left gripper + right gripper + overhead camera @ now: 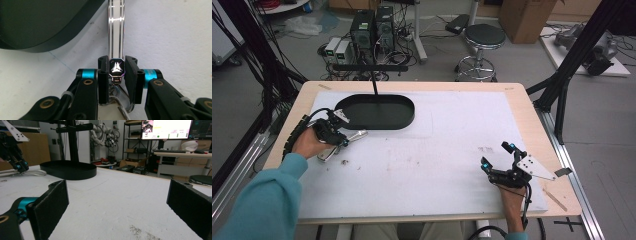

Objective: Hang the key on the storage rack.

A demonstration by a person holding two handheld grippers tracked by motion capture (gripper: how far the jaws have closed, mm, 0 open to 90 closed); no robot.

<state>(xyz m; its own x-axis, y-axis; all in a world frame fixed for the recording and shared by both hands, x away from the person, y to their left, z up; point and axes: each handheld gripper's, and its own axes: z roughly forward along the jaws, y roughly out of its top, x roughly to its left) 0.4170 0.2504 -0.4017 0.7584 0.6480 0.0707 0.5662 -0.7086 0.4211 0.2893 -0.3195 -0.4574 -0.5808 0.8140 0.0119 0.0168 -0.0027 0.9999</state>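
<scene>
A shiny silver keychain (116, 30) with a long metal strap and a dark emblem block lies on the white mat (437, 150). My left gripper (117, 61) is shut on its emblem end, and a key ring hangs below the jaws. In the high view the left gripper (345, 142) sits at the mat's left, with the keychain (357, 135) poking out toward the right. My right gripper (497, 155) rests near the front right of the mat. Its jaws stand wide open with nothing between them (120, 195).
A black oval stand base (377, 111) with an upright post (374, 85) sits just behind the left gripper, also seen as the black base (68, 171). Small dark specks (344, 161) lie by the left hand. A stool (483, 37) and computer boxes (372, 27) stand beyond the table.
</scene>
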